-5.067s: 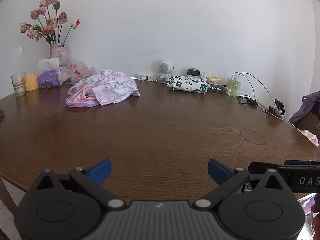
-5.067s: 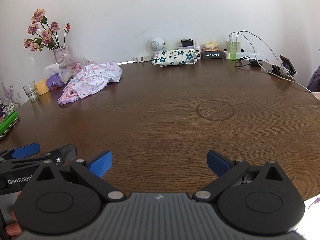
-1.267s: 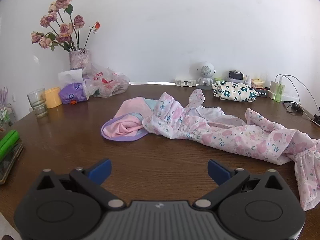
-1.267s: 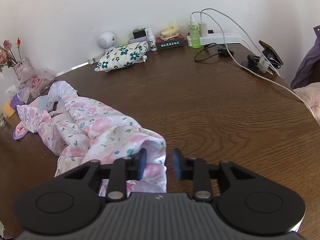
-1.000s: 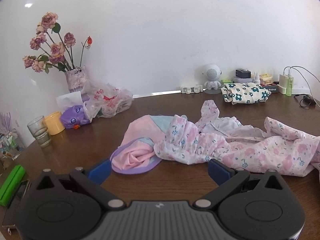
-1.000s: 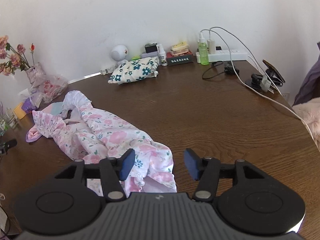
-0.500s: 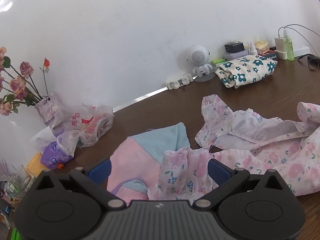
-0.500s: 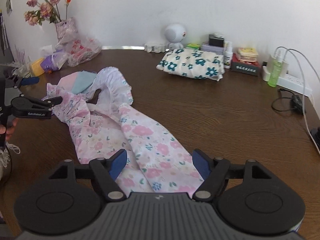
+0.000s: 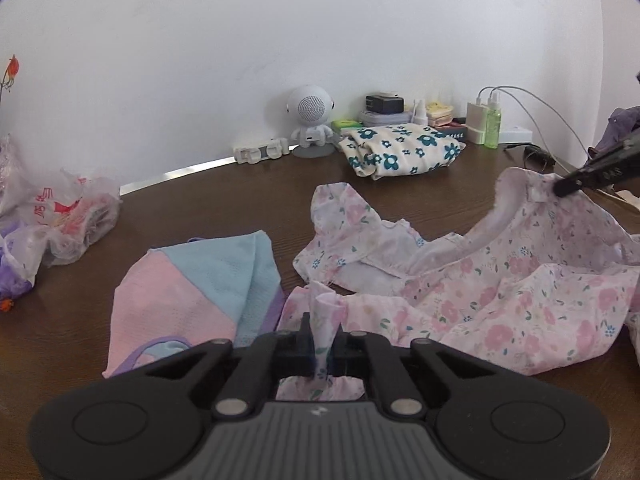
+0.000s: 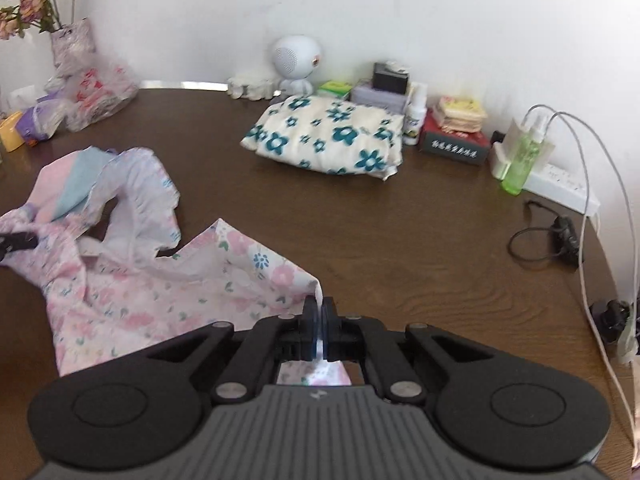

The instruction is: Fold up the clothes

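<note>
Both tongs (image 9: 323,330) (image 10: 319,322) now pinching floral garment (image 9: 500,292); pink-blue cloth (image 9: 192,292) perhaps tucked under.

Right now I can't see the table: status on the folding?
Left gripper and right gripper both shut on the pink floral garment. Garment crumpled, unfolded. Pink-and-blue garment lies against it.

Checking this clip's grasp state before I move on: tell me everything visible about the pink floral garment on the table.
The pink floral garment is thin, light cotton-like cloth printed with pink blossoms and small blue flowers, with ruffled edges and a paler inside. It lies crumpled and partly spread on the brown wooden table, overlapping a pink-and-blue mesh garment. The left gripper is shut on a bunched fold at one end; the right gripper is shut on an edge at the other, lifting it slightly.
</note>
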A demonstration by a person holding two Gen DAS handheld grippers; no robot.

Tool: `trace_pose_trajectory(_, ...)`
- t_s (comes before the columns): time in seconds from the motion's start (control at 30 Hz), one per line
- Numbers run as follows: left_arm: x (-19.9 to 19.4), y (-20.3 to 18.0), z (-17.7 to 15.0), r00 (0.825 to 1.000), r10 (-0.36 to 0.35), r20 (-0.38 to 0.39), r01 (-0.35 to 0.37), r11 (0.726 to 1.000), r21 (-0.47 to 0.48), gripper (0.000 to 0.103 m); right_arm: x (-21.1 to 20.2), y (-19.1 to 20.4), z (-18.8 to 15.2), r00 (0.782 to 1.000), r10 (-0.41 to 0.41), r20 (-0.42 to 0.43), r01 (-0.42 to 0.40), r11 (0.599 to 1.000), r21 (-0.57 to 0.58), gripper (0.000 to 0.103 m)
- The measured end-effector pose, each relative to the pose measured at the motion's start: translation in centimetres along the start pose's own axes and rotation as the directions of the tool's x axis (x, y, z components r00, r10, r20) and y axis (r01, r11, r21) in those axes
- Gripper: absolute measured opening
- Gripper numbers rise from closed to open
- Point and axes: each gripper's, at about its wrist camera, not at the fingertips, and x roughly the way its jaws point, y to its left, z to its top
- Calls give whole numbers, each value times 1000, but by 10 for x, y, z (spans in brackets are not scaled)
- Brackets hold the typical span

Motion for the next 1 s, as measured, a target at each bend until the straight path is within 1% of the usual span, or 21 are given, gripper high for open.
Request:
trace_pose_trajectory(0.07,-12,-4,-4,1000,1,12,-1,1000,13,4,-4,-6,1,999,-33,17,32,999,42,30)
trace_pose_trajectory(0.1,-16,-5,-6,1000,1,14,-2,1000,24,4,-7,-9,1,999,-48,25,46,997,66,52)
trace_pose_trajectory(0.13,-21,-6,-8,1000,1,16,-2,999,34,4,-14,-10,-2,998,-47,38,44,996,72,55)
trace_pose_trajectory(0.2,-26,-7,-10,1000,5,11,-6,999,53,4,-34,-7,-14,998,7,61,-10,999,49,55)
trace_pose_trajectory(0.3,-29,-8,-12,1000,3,-6,-3,998,65,4,-55,0,-34,987,162,12,-163,986,30,62)
trace_pose_trajectory(0.37,-27,-9,-13,1000,7,-15,-6,998,70,5,-56,5,-47,973,225,-51,-224,974,27,68)
trace_pose_trajectory(0.43,-24,-11,-14,1000,18,-24,-16,997,76,15,-53,8,-54,970,226,-88,-227,974,4,77)
trace_pose_trajectory(0.47,-21,-11,-14,999,22,-26,-20,997,76,17,-50,10,-58,971,218,-102,-221,975,-12,77)
trace_pose_trajectory(0.5,-19,-12,-14,999,26,-28,-24,997,73,27,-47,11,-60,968,221,-118,-225,974,-17,77)
trace_pose_trajectory(0.53,-16,-11,-14,999,25,-32,-22,997,68,41,-43,11,-62,962,235,-137,-239,971,-12,77)
trace_pose_trajectory(0.57,-13,-11,-14,999,18,-37,-16,998,61,46,-40,11,-64,956,248,-156,-252,968,-6,77)
trace_pose_trajectory(0.6,-11,-10,-14,999,12,-42,-9,998,54,46,-36,11,-66,949,262,-174,-266,964,0,72)
trace_pose_trajectory(0.63,-8,-10,-14,999,5,-48,-3,999,48,40,-35,12,-69,942,274,-191,-279,960,3,63)
trace_pose_trajectory(0.67,-6,-10,-14,998,-4,-59,7,999,48,28,-35,14,-73,936,285,-207,-291,957,1,26)
trace_pose_trajectory(0.7,-7,-12,-15,998,-13,-68,17,998,53,3,-35,16,-77,929,295,-222,-303,953,0,1)
trace_pose_trajectory(0.73,-9,-13,-17,997,-18,-69,22,998,56,2,-39,19,-82,929,297,-221,-307,952,-11,0)
trace_pose_trajectory(0.8,-23,-18,-22,999,-20,-41,23,996,84,2,-61,25,-93,942,283,-179,-299,952,-70,0)
trace_pose_trajectory(0.83,-32,-19,-25,999,-25,-24,28,995,94,2,-75,28,-100,938,304,-166,-320,944,-85,0)
trace_pose_trajectory(0.9,-48,-20,-33,999,-42,-14,43,995,92,2,-95,37,-117,915,360,-184,-382,919,-101,0)
trace_pose_trajectory(0.93,-54,-21,-37,999,-45,-19,46,995,93,2,-101,43,-128,906,371,-204,-399,909,-119,0)
trace_pose_trajectory(1.0,-61,-24,-47,998,-38,-44,42,994,103,3,-109,50,-142,899,377,-222,-408,905,-120,1)
